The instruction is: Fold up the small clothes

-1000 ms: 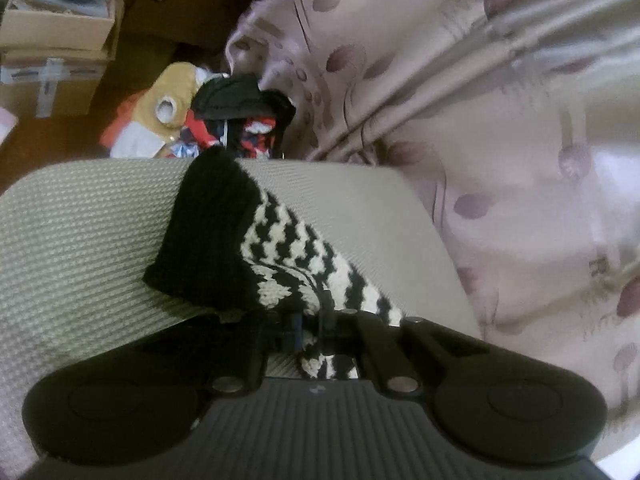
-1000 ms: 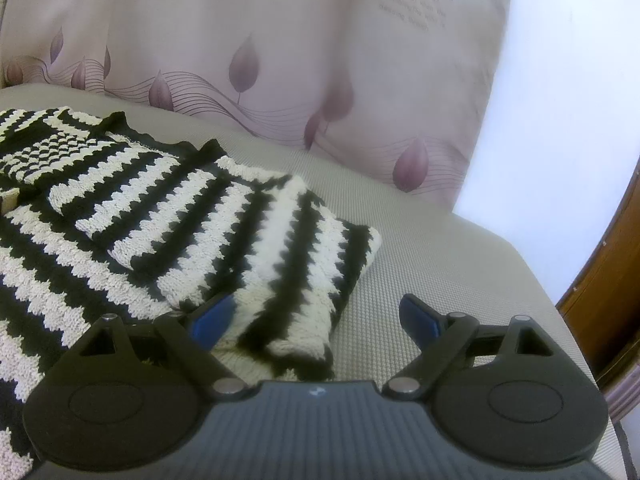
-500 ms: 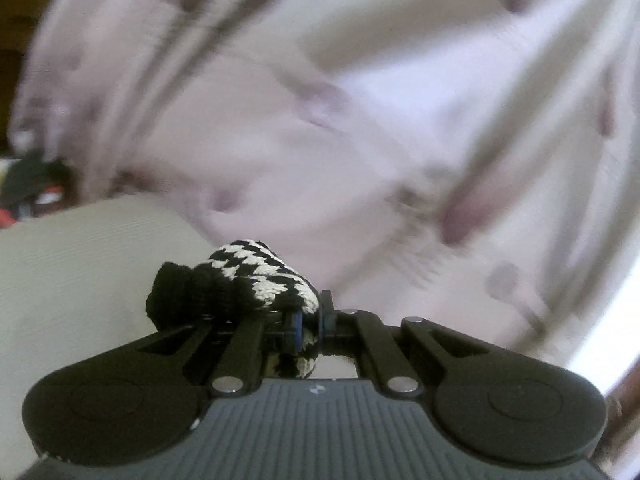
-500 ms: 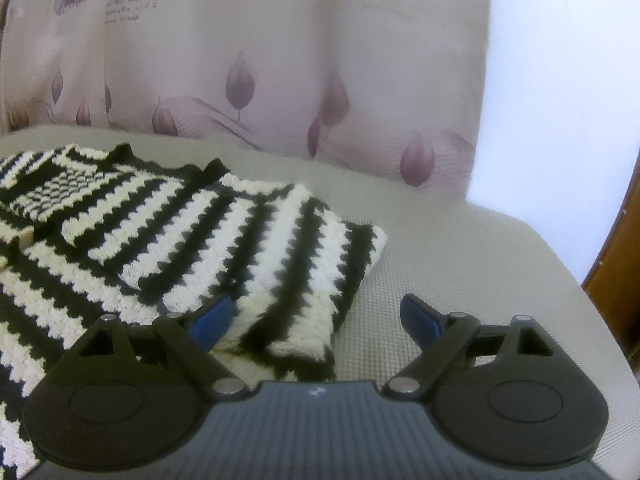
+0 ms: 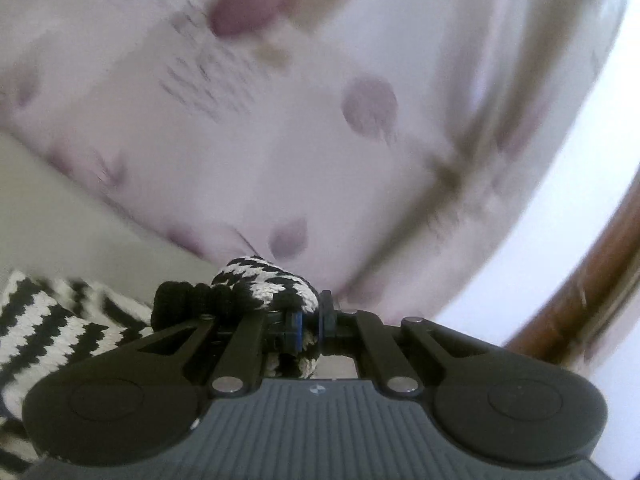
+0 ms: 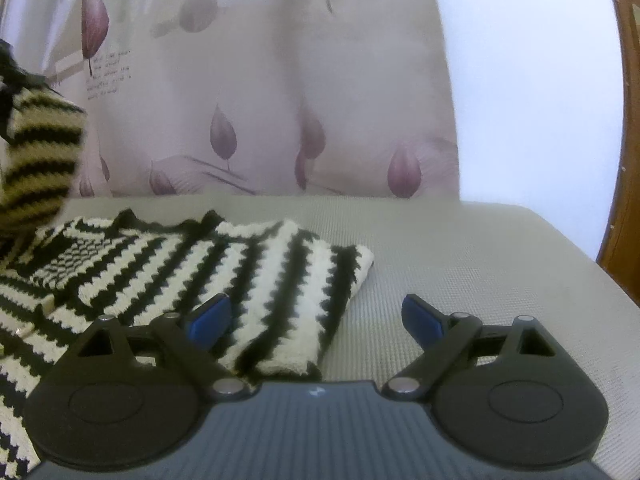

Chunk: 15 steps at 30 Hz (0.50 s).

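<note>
A black-and-white striped knitted sweater [image 6: 168, 268] lies on a grey cushioned surface [image 6: 460, 256]. My left gripper [image 5: 310, 322] is shut on a bunched sleeve of the sweater [image 5: 260, 286] with a black cuff, held up off the surface; the rest of the sweater [image 5: 44, 328] lies below at left. In the right wrist view that lifted sleeve [image 6: 38, 160] hangs at the far left. My right gripper [image 6: 316, 318] is open and empty, low over the sweater's folded right sleeve [image 6: 308, 300].
A pale pink curtain with purple leaf prints [image 6: 260, 100] hangs right behind the cushion. A brown wooden frame [image 6: 624, 128] stands at the right edge; it also shows in the left wrist view [image 5: 592, 280]. Bare cushion lies to the sweater's right.
My left gripper has lifted the sleeve off the cushion and swung it right, toward the curtain and over the sweater. My right gripper stayed open, tilting slightly upward.
</note>
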Each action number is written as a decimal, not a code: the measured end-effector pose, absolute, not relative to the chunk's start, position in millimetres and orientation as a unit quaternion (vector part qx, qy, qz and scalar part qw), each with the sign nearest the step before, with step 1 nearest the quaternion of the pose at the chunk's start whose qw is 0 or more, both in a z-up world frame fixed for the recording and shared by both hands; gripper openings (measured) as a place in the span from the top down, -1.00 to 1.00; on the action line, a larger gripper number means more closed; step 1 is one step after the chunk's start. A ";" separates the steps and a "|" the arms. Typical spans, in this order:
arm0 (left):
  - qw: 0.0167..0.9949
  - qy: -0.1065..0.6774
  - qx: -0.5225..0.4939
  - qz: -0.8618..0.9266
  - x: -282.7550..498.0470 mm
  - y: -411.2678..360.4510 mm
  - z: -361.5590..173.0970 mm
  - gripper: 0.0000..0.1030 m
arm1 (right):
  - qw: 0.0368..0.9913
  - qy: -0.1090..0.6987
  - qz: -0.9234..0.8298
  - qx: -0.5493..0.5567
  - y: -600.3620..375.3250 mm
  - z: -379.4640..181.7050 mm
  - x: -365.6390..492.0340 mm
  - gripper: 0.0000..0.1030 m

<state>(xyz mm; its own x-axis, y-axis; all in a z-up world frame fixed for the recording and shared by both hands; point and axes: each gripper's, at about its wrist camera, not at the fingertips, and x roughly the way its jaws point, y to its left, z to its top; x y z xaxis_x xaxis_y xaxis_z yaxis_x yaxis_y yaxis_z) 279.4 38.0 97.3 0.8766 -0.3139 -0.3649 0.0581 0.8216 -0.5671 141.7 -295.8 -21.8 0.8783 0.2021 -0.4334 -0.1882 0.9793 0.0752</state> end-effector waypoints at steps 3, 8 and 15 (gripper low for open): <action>0.921 0.257 -0.269 -0.118 291.7 3.4 68.5 0.90 | 0.970 0.217 0.104 0.026 -299.4 -21.0 139.6 -0.81; 0.912 0.290 -0.242 -0.157 298.7 -40.1 21.9 0.90 | 0.971 0.211 0.108 0.042 -303.9 -20.8 137.4 -0.82; 0.901 0.304 -0.205 -0.231 294.4 -75.1 -22.4 0.18 | 0.970 0.206 0.113 0.056 -308.2 -21.2 136.0 -0.82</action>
<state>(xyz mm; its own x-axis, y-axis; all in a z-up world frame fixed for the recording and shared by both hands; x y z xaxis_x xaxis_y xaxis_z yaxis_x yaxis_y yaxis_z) 294.4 -75.1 -22.4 0.7091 -0.5408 -0.4526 0.2912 0.8091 -0.5105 136.0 -308.2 -21.2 0.8899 0.2415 -0.3871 -0.1957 0.9684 0.1544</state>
